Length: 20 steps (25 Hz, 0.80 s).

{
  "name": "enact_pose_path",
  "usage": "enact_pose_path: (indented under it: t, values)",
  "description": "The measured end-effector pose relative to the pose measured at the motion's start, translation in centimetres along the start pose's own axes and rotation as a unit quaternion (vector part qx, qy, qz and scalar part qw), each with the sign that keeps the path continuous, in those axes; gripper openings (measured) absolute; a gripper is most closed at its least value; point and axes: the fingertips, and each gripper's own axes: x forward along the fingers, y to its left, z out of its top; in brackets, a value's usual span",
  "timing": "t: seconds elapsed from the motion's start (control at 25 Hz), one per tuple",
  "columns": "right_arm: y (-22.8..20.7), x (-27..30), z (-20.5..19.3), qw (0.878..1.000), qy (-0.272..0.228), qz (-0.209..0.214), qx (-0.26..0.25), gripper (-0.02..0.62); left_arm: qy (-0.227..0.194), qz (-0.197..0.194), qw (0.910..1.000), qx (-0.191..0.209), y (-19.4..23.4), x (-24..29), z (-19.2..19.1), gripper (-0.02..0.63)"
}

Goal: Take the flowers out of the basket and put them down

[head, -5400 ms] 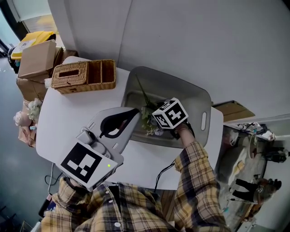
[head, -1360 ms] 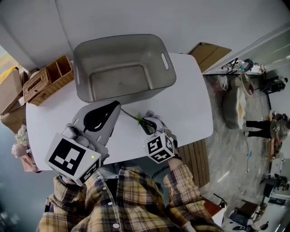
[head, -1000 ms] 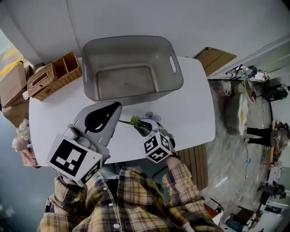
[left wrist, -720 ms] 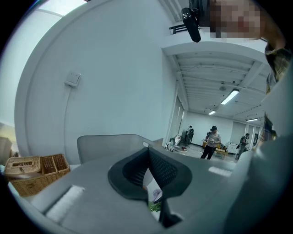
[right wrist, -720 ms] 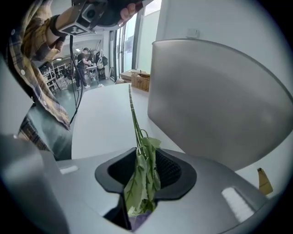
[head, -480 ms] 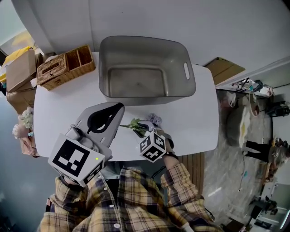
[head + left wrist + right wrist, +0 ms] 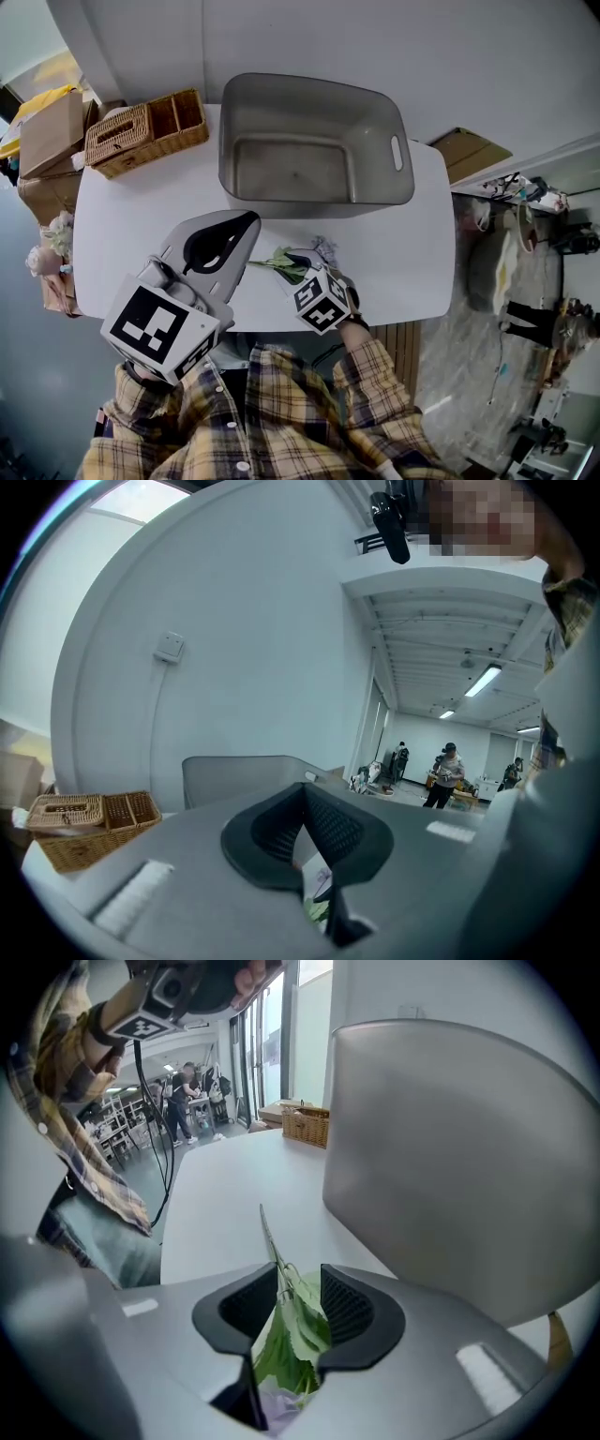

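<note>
A flower with a thin stem, green leaves [image 7: 284, 264] and a pale purple bloom [image 7: 323, 248] lies on the white table [image 7: 131, 216] just in front of the grey plastic basket [image 7: 309, 86], which is empty. My right gripper [image 7: 298, 269] is low over it, and its jaws are opening. The leaves [image 7: 292, 1324] lie loose in the gap between its pads, and the stem points away along the table. My left gripper [image 7: 251, 221] hovers to the left of the stem, shut and empty, its tips [image 7: 305, 794] meeting.
A wicker organiser [image 7: 145, 131] stands at the table's far left corner, beside the grey basket. Cardboard boxes [image 7: 52, 127] and some more flowers [image 7: 52, 246] sit on the floor to the left. The table's near edge is right under my right gripper.
Several seconds ago my right gripper was inside the grey basket on the flower. Now it is at the table's near side with the flower down. Over the last second it barely moved.
</note>
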Motion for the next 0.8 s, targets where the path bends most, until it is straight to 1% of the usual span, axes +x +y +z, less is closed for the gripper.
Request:
enact_pose_path:
  t: [0.16,0.36,0.56,0.8]
  values:
    - [-0.6,-1.4,1.6,0.998,-0.042,-0.001,0.041,0.146,-0.004,-0.004,1.0,0.002,-0.1,0.1,0.3,0.012]
    - [-1.9,-4.2,3.9,0.988,-0.11,-0.005,0.104,0.133,-0.011,-0.009,0.9999,0.006,-0.4,0.4,0.9,0.012]
    - [-3.2,-7.5,6.5,0.973,-0.175,-0.013,0.148,0.109,-0.017,-0.013,0.9997,0.009,-0.6,0.8,1.5,0.012]
    - [-4.3,-12.3,10.1,0.951,-0.251,-0.024,0.179,0.077,-0.023,-0.017,0.9995,0.013,-1.0,1.5,2.3,0.012]
